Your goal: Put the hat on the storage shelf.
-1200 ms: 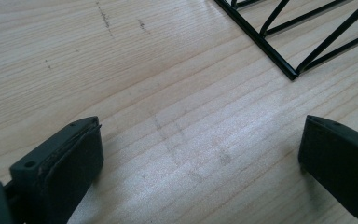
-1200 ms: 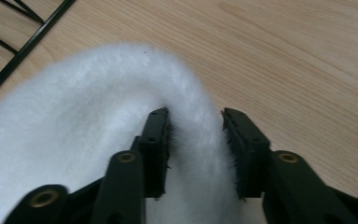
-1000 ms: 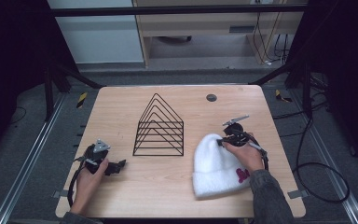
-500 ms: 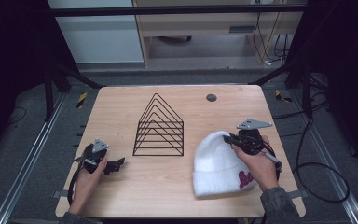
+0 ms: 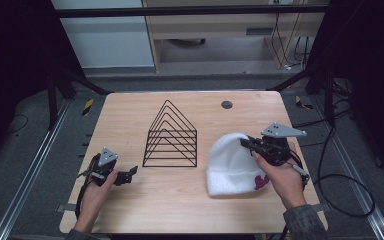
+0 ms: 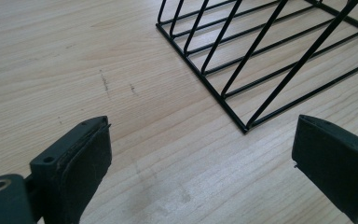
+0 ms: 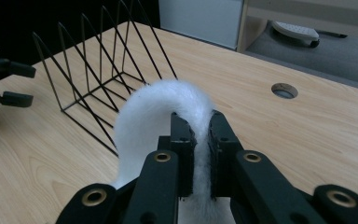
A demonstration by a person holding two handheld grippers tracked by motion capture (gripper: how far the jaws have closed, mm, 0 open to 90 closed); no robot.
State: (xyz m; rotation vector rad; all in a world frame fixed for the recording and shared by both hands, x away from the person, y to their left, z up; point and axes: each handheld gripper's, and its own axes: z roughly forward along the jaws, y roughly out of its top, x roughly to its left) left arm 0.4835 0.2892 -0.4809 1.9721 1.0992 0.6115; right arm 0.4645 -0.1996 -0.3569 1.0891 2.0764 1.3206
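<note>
— On the wooden worktop (image 5: 130,210), what's the biggest thing?

— That would be the black wire rack (image 5: 171,135), a row of peaked frames standing upright about mid-worktop. I'll place everything else from it.

— Then the white hat?

— Yes, the white beanie (image 5: 232,165) lies just to the right of the rack, apart from it, with a dark red mark (image 5: 261,182) near its lower edge. Its crown is pulled up off the wood.

— Pulled up by what?

— By the right hand-held gripper (image 5: 246,144), on the beanie's far-from-rack side. In the right gripper view its jaws are pinched tight on a fold of the fluffy knit (image 7: 186,100), which arches up over them, with the rack (image 7: 98,79) behind it.

— And the other one?

— The left hand-held gripper (image 5: 130,173) sits to the left of the rack and a little nearer the person, low over the wood, pointing toward the rack. Its jaws stand wide with nothing between them; in the left gripper view, bare worktop (image 6: 74,70) lies between them, and the rack's near corner (image 6: 245,129) is just ahead.

— Anything smaller?

— A small round cable hole (image 5: 226,104) in the worktop, beyond the rack and to its right.
</note>
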